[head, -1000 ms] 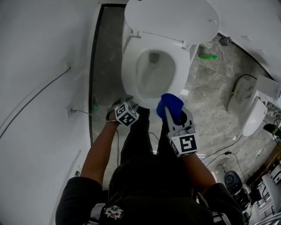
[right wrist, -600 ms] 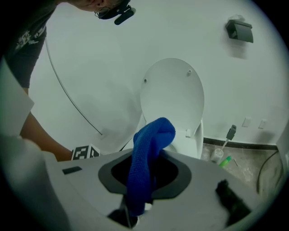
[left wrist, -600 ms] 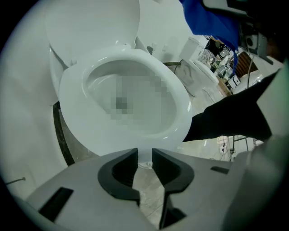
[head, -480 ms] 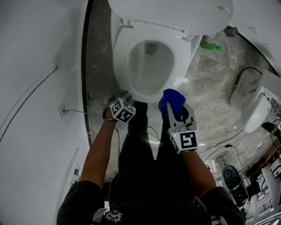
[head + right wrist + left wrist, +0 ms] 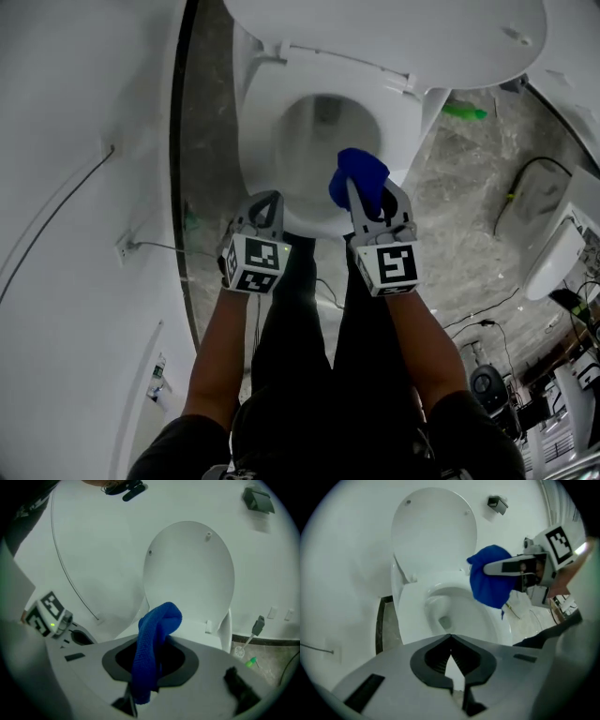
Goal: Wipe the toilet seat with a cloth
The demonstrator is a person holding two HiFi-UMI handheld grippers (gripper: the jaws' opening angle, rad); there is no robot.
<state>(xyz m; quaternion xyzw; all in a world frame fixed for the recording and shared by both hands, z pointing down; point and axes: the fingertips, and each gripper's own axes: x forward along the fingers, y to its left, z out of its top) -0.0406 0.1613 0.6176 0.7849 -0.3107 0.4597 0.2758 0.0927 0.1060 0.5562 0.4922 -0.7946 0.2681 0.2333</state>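
We are holding left gripper (image 5: 266,201) at seat (image 5: 255,131) front-left edge, jaws closing, tips meeting, nothing between. Bowl (image 5: 323,141) lying ahead of jaws, lid (image 5: 394,28) standing beyond. We are holding right gripper (image 5: 373,199) with jaws clamped on cloth (image 5: 358,175), which is bunching past tips over seat front.

Grey marbled floor (image 5: 450,216), with a small green item (image 5: 466,112) lying near its right edge. A thin cable (image 5: 56,214) slants across the white wall (image 5: 56,94) at left, above a socket (image 5: 123,248). Black cords (image 5: 487,322) trail across the floor.
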